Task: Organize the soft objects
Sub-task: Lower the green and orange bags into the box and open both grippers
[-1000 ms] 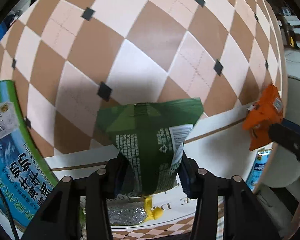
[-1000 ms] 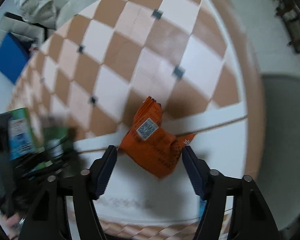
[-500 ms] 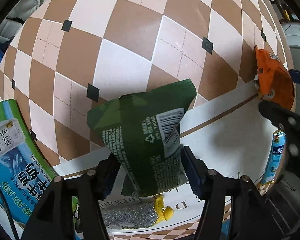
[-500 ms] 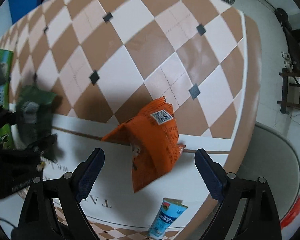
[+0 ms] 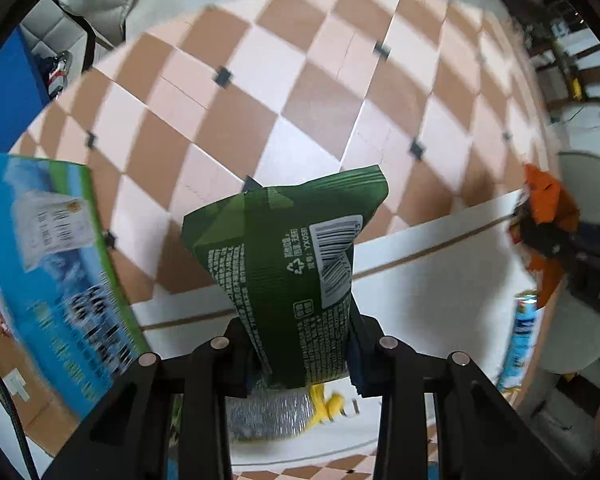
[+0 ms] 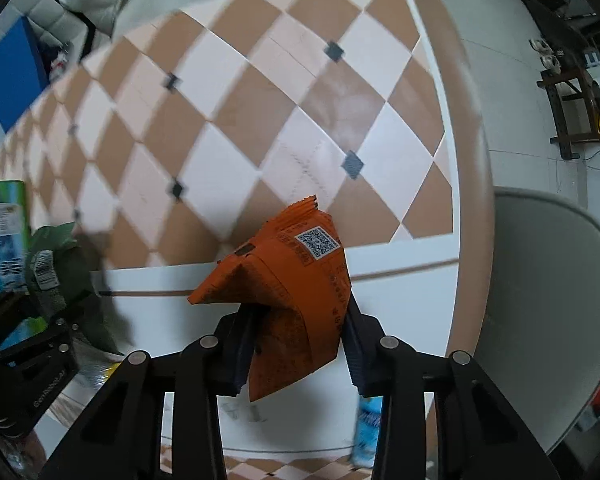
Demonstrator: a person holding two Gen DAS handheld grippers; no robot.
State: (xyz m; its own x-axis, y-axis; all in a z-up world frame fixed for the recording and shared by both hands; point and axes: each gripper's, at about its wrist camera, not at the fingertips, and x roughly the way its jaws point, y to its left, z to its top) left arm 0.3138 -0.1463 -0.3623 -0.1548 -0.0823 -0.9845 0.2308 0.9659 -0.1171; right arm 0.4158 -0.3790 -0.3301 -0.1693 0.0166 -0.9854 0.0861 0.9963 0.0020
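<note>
My left gripper (image 5: 300, 356) is shut on a green snack bag (image 5: 288, 264) and holds it upright above the table. My right gripper (image 6: 296, 352) is shut on an orange snack packet (image 6: 296, 280) with a QR code and holds it above the white strip of the tablecloth. The orange packet also shows at the right edge of the left wrist view (image 5: 548, 216). The green bag shows blurred at the left of the right wrist view (image 6: 56, 256). A silver pouch with a yellow piece (image 5: 276, 416) lies under the left gripper.
A blue and green carton (image 5: 44, 264) stands at the left. A blue tube (image 5: 520, 336) lies by the table's right edge; it also shows in the right wrist view (image 6: 366, 428). The checked tablecloth (image 6: 260, 96) stretches ahead. A grey chair (image 6: 548, 304) is at the right.
The right gripper has closed on the orange packet and lifted it off the table. The left gripper has raised and tilted with the green bag in it.
</note>
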